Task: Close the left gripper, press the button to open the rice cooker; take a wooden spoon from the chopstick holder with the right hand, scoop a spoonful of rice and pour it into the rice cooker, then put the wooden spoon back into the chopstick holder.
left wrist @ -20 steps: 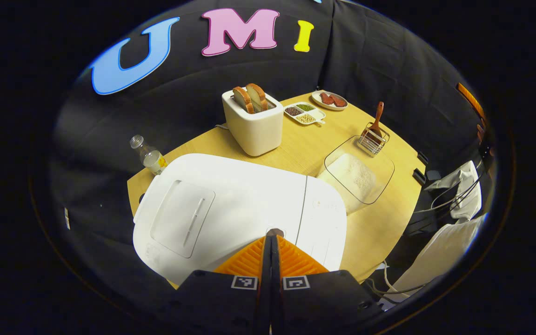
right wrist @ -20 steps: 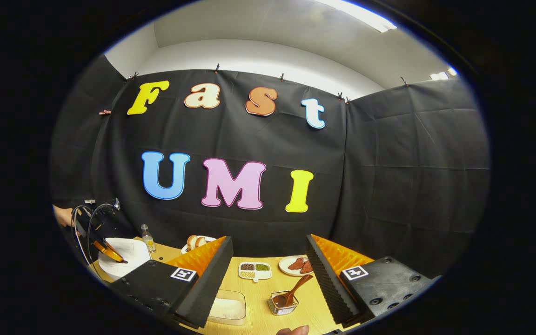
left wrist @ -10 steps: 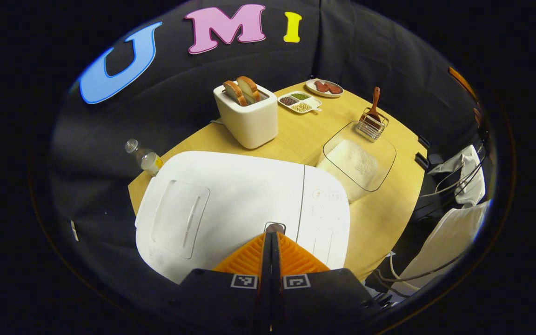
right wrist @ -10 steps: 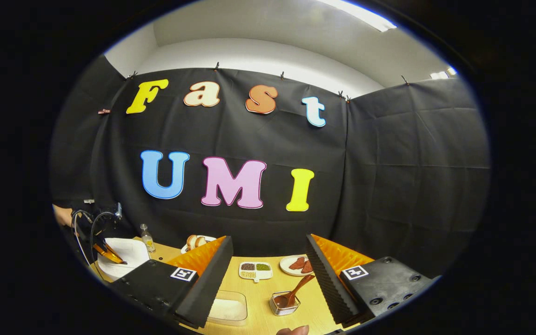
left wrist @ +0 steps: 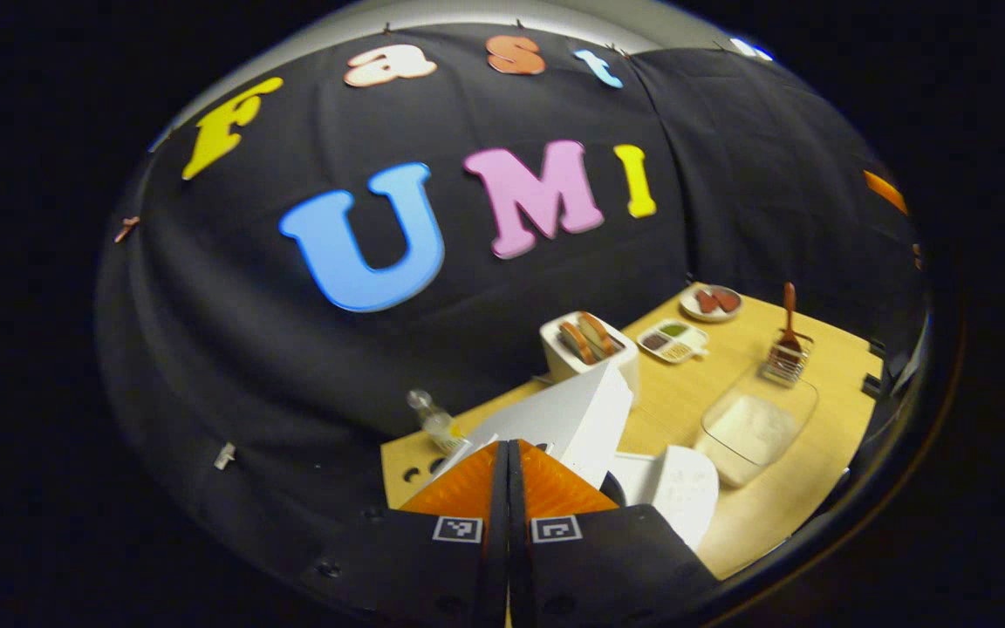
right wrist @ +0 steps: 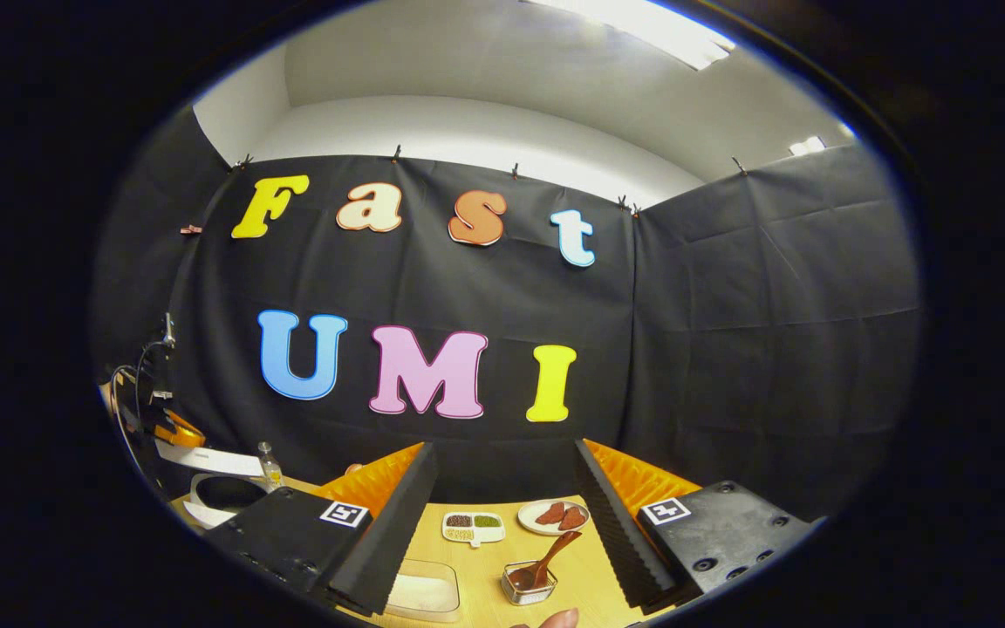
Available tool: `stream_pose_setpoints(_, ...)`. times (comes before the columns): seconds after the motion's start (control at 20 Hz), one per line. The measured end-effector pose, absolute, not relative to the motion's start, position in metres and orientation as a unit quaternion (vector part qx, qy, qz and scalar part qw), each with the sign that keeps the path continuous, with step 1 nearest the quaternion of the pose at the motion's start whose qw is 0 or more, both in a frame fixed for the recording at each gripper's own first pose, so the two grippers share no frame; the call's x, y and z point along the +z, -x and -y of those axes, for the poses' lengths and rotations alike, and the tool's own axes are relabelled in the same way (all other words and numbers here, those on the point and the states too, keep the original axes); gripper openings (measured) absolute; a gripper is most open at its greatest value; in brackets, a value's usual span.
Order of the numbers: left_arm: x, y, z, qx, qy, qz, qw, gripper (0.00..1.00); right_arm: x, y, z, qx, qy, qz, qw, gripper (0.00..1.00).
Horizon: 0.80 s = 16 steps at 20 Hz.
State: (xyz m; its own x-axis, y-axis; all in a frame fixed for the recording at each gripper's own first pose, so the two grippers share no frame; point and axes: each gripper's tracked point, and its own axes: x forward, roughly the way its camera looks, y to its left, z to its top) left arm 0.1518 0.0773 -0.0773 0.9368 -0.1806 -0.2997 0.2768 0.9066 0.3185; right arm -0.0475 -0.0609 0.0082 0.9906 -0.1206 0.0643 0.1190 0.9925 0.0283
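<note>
Cooker [left wrist: 572,423] lid is up. Left gripper [left wrist: 507,453] is pressed closed, empty; right gripper [right wrist: 502,523] gapes wide, empty. Spoon [right wrist: 546,558] leans in holder [right wrist: 527,586] right of cooker; a grab off-centre may tip the holder.

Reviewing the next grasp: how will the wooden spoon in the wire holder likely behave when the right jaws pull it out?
The wooden spoon looks rigid, so it probably won't flex. It leans with its bowl down in the small wire holder, which seems light and may lift or tip. The slim handle might pivot between the jaws.
</note>
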Motion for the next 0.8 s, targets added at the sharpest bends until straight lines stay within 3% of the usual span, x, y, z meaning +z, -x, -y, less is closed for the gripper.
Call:
stream_pose_setpoints(0.25, -0.034, -0.126, -0.075, -0.078, -0.130, -0.043, 0.987, 0.08, 0.007, 0.051, 0.051, -0.030, -0.070, 0.021, 0.997, 0.97)
stream_pose_setpoints(0.3, -0.026, -0.115, -0.071, -0.074, -0.118, -0.026, 0.990, 0.12, 0.004, 0.050, 0.054, -0.026, -0.083, 0.015, 0.996, 0.97)
stream_pose_setpoints(0.35, -0.020, -0.107, -0.067, -0.067, -0.105, -0.012, 0.992, 0.18, 0.000, 0.048, 0.058, -0.026, -0.091, 0.008, 0.995, 0.98)
stream_pose_setpoints(0.55, -0.016, -0.078, -0.057, -0.033, -0.059, 0.007, 0.998, 0.93, -0.011, 0.037, 0.092, -0.048, -0.049, 0.013, 0.998, 0.98)
stream_pose_setpoints(0.6, -0.011, -0.073, -0.056, -0.022, -0.052, 0.014, 0.998, 0.98, -0.012, 0.033, 0.096, -0.045, -0.040, 0.016, 0.998, 0.98)
stream_pose_setpoints(0.8, 0.008, -0.046, -0.036, 0.013, -0.051, 0.043, 0.998, 0.97, -0.045, 0.012, 0.110, -0.023, -0.022, -0.020, 0.999, 0.97)
